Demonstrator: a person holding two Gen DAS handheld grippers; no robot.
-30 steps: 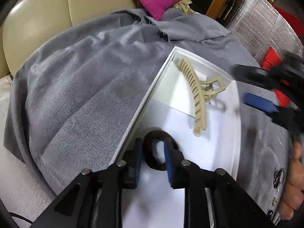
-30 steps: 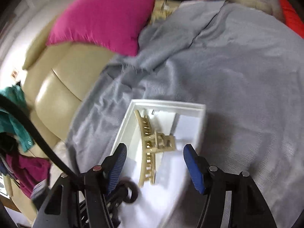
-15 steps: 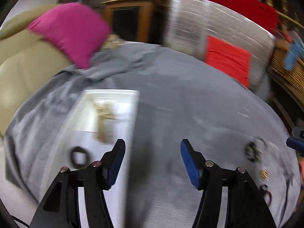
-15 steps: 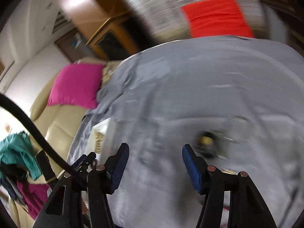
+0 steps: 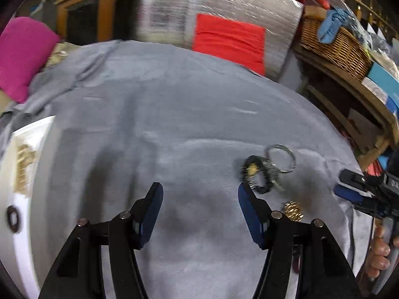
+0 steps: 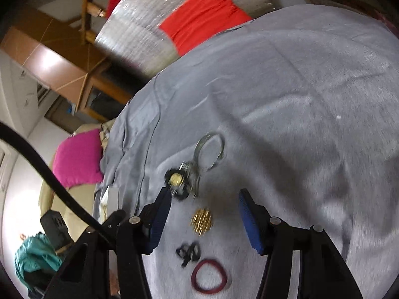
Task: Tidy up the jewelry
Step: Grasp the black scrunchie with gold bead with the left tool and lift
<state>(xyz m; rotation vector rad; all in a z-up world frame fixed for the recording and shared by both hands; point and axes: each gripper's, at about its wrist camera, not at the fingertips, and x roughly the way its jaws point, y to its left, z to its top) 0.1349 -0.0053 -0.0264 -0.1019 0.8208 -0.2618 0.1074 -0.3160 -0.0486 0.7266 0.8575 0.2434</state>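
A grey cloth (image 6: 286,99) covers the desk. The right hand-held gripper (image 6: 204,215), empty and closing, hovers over a gold brooch (image 6: 201,221). The left hand-held gripper (image 5: 199,214) stands open, a black-and-gold piece (image 5: 256,174) just beyond its right fingertip.

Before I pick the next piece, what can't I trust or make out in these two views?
- Left wrist view: white tray cut by the left edge and blurred; the beige hair claw inside is a smear.
- Left wrist view: right gripper cut off at the right edge.
- Right wrist view: black tangled piece blurred, type unclear.
- Right wrist view: gold piece too blurred to identify.
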